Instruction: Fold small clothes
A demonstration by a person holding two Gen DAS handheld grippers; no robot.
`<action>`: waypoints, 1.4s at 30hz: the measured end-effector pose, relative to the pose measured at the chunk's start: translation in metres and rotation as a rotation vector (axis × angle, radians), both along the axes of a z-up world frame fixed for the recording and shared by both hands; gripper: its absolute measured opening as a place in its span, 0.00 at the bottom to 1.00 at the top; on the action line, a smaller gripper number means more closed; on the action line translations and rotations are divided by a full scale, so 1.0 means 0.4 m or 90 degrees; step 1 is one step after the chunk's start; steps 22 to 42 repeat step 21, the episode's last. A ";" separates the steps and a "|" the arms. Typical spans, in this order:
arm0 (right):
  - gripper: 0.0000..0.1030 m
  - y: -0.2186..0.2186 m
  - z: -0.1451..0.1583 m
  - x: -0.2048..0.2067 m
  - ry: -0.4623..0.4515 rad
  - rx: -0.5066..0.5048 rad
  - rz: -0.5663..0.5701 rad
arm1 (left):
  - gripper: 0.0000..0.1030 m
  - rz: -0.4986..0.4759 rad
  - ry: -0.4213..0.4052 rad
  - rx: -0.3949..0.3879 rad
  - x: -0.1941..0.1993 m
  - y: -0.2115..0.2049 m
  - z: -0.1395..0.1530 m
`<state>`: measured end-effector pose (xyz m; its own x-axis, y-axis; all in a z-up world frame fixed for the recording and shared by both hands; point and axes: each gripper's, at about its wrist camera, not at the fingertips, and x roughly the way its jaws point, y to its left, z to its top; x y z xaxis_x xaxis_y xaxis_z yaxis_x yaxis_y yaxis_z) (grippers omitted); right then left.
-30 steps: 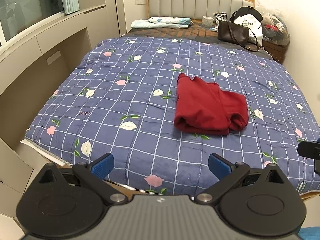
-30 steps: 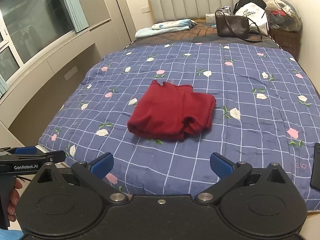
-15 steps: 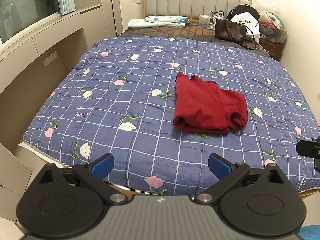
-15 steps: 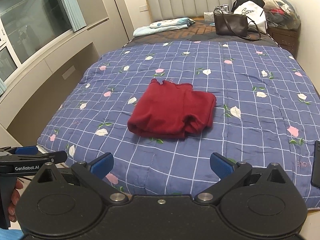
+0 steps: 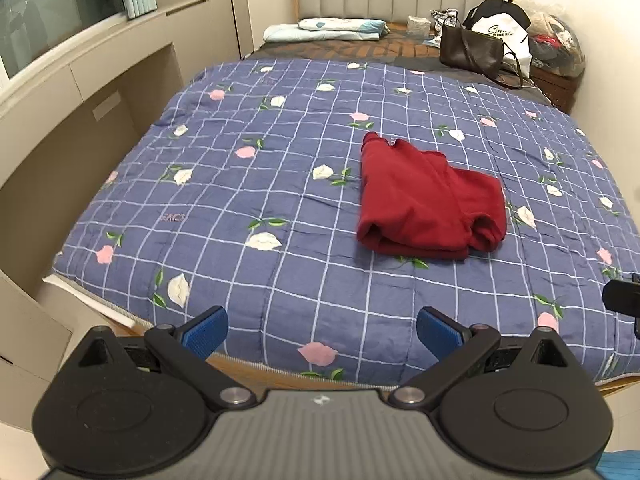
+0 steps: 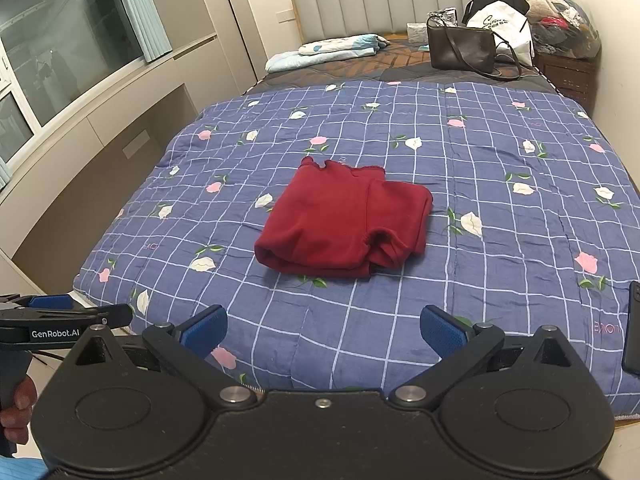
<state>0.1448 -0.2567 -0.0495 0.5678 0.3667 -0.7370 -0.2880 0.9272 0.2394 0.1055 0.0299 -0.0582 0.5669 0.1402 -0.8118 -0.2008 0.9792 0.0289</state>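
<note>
Left gripper point(image 5: 322, 330): I am holding it at the near edge of the bed, jaws spread wide and gripping nothing, blue fingertips point(image 5: 206, 330) hovering over the quilt's hem.

Right gripper point(image 6: 322, 330): I am holding it likewise, jaws released and empty, just to the right of the left one, whose handle a hand point(image 6: 18, 412) is gripping at the left edge of the right wrist view.

Red garment point(image 5: 430, 204): it is lying folded into a thick bundle on the blue floral quilt point(image 5: 248, 184), near the middle of the bed, well apart from both grippers.

Dark handbag point(image 6: 460, 48): it is sitting at the far right of the bed, near the padded headboard point(image 6: 396, 0).

Folded pale bedding point(image 5: 340, 28): it is resting at the far left by the headboard.

Dark phone point(image 6: 632, 328): it is lying at the quilt's near right edge.
</note>
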 end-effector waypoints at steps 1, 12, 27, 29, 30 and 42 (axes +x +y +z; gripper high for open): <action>0.99 0.000 0.001 -0.001 0.000 0.000 -0.001 | 0.99 0.002 -0.003 -0.006 -0.002 0.003 0.001; 0.99 -0.002 -0.006 0.001 0.003 0.000 0.002 | 1.00 0.003 0.002 -0.009 0.002 -0.004 -0.004; 0.99 -0.023 -0.018 0.024 0.012 0.001 0.004 | 0.99 0.001 0.002 -0.006 0.014 -0.026 -0.004; 0.99 -0.023 -0.018 0.024 0.012 0.001 0.004 | 0.99 0.001 0.002 -0.006 0.014 -0.026 -0.004; 0.99 -0.023 -0.018 0.024 0.012 0.001 0.004 | 0.99 0.001 0.002 -0.006 0.014 -0.026 -0.004; 0.99 -0.023 -0.018 0.024 0.012 0.001 0.004 | 0.99 0.001 0.002 -0.006 0.014 -0.026 -0.004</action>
